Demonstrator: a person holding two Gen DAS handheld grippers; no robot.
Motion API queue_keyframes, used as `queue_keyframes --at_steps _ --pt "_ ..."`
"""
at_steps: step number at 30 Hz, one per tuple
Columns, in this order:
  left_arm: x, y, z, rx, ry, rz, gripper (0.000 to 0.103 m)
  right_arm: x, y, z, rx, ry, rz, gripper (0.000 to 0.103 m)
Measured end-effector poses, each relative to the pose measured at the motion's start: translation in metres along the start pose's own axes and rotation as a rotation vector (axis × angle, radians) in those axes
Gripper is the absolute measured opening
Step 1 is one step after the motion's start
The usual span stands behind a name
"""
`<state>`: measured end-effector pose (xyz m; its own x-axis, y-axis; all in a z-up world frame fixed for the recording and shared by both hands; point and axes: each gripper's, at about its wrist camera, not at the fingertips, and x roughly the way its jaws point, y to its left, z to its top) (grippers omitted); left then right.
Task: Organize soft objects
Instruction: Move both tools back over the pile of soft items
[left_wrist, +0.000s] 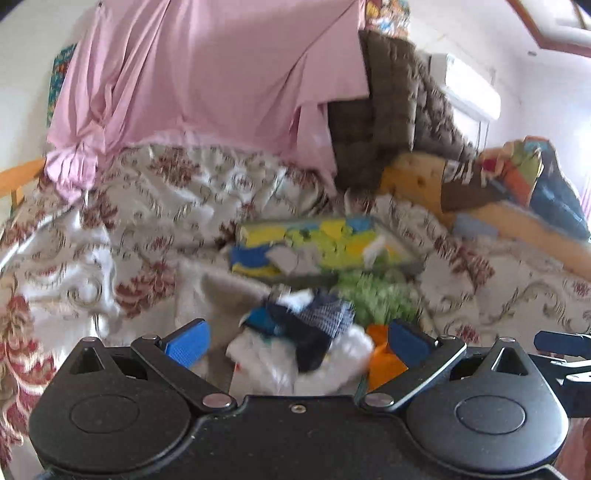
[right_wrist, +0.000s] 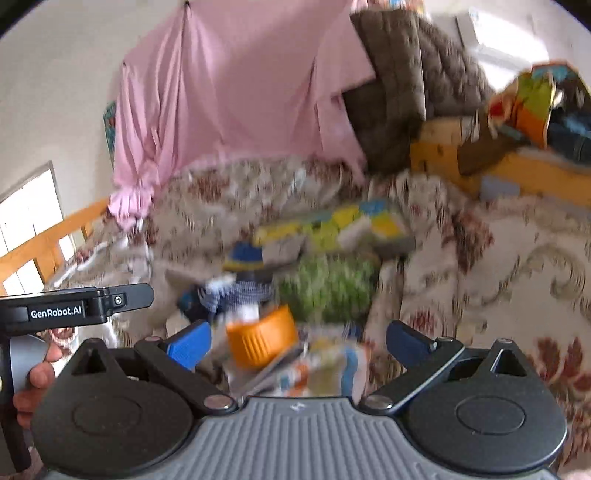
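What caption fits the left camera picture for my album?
Open left gripper above a pile of small cloths on a flowery bedspread.

Home bedroom: floral bedspread (left_wrist: 147, 229), wooden bedframe (right_wrist: 48, 240).

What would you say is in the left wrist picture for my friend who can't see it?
The left gripper hangs open over a small heap of clothes on a flowered bedspread. Behind the heap lie a fuzzy green cloth and a flat yellow, blue and green box, with a pink sheet hanging at the back. The picture is blurry.
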<state>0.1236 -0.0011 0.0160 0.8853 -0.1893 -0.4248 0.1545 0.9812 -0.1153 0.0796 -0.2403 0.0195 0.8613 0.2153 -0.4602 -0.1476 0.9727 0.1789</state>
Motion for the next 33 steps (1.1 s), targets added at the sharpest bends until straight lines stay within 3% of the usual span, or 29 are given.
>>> queue_keyframes --at_steps 12,16,22,33 --pt "0.016 0.004 -0.02 0.035 0.117 -0.036 0.102 0.023 0.011 -0.011 -0.071 0.145 -0.028 0.103" --pt "0.023 0.009 -0.021 -0.006 0.176 -0.033 0.102 0.032 0.014 -0.014 -0.097 0.203 -0.034 0.103" --pt "0.031 0.011 -0.022 -0.062 0.244 -0.086 0.102 0.042 0.013 -0.018 -0.101 0.266 -0.066 0.103" --pt "0.057 -0.016 -0.022 -0.031 0.312 -0.239 0.102 0.057 0.007 -0.021 -0.086 0.334 -0.071 0.103"
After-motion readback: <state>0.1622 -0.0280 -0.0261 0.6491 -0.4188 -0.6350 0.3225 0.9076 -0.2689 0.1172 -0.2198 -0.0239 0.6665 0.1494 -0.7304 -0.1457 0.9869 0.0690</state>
